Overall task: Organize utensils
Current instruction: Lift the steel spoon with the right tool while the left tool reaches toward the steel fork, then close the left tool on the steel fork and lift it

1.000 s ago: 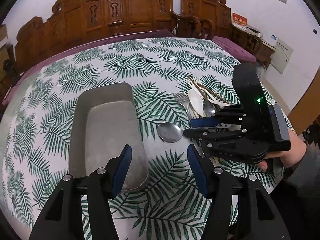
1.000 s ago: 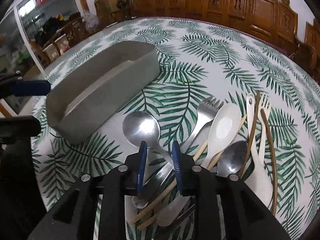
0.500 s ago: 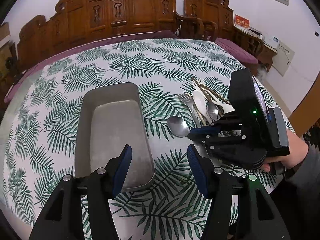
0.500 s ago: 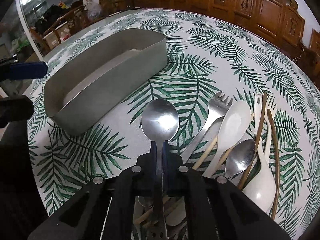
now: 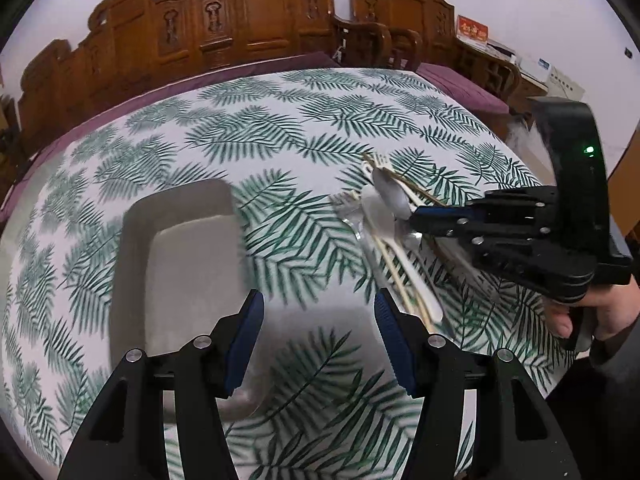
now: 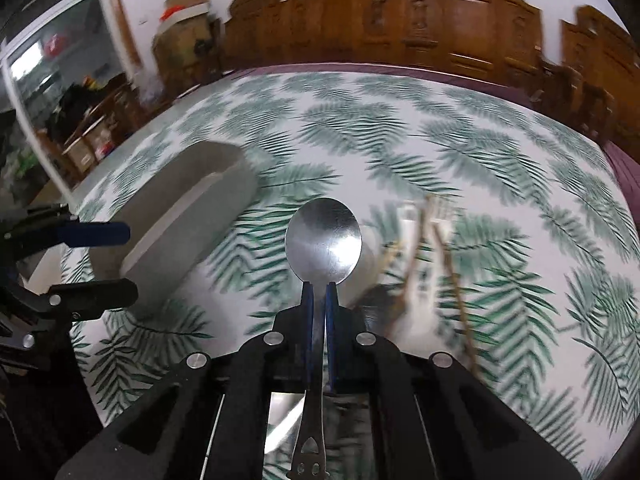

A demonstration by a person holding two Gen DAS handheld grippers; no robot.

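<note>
My right gripper [image 6: 319,294] is shut on the neck of a metal spoon [image 6: 324,240] and holds it above the table, bowl pointing forward. From the left wrist view the right gripper [image 5: 416,216] hovers over the utensil pile [image 5: 392,232]: a fork, white spoons, chopsticks and a metal spoon. The grey tray [image 5: 136,248] lies left of the pile and shows blurred in the right wrist view [image 6: 188,216]. My left gripper [image 5: 320,320] is open and empty above the tray's near right corner.
The round table has a palm-leaf cloth [image 5: 280,128]. Carved wooden chairs [image 5: 248,20] ring its far side. The person's hand [image 5: 592,312] holds the right gripper at the table's right edge. A glass door and boxes [image 6: 60,100] stand far left.
My right gripper closed on the metal spoon and lifted it off the table, clear of the pile. The left gripper stayed open by the tray.
</note>
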